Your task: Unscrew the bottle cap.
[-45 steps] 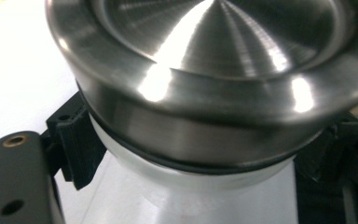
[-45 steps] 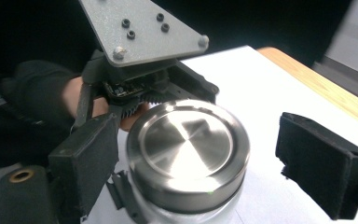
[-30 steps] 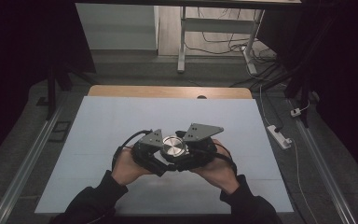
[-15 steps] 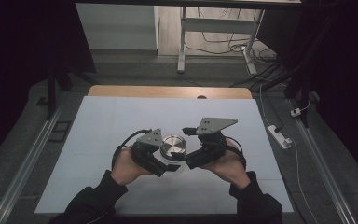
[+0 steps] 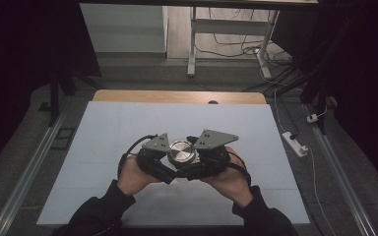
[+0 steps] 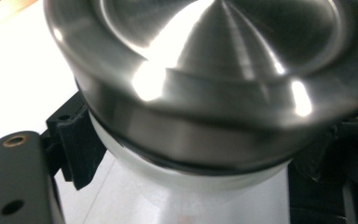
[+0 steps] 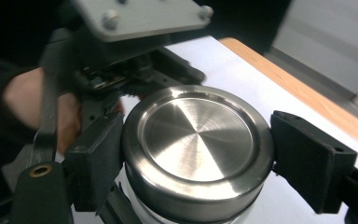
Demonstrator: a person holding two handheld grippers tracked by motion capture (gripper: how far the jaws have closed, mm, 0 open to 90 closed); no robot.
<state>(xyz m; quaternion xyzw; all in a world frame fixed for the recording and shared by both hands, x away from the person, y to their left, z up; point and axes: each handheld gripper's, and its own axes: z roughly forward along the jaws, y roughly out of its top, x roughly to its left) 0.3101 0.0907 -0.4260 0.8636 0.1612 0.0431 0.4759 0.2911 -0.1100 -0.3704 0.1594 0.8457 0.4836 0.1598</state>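
A jar with a brushed steel lid and a white body stands on the white table sheet, between two hands. My left gripper is shut on the white body just under the lid, with one ribbed black pad pressed against it. My right gripper comes in from the right and is shut on the lid, a black pad touching each side of the rim. In the high view both grippers' grey plates flank the lid.
The table's wooden far edge runs beyond the white sheet. On the floor to the right lies a white power strip with cables. A metal table frame stands behind. Rails run along both sides of the table.
Half a second ago my right gripper stood off to the right of the lid. It has come back left and closed on the lid. The left gripper and the jar stayed put.
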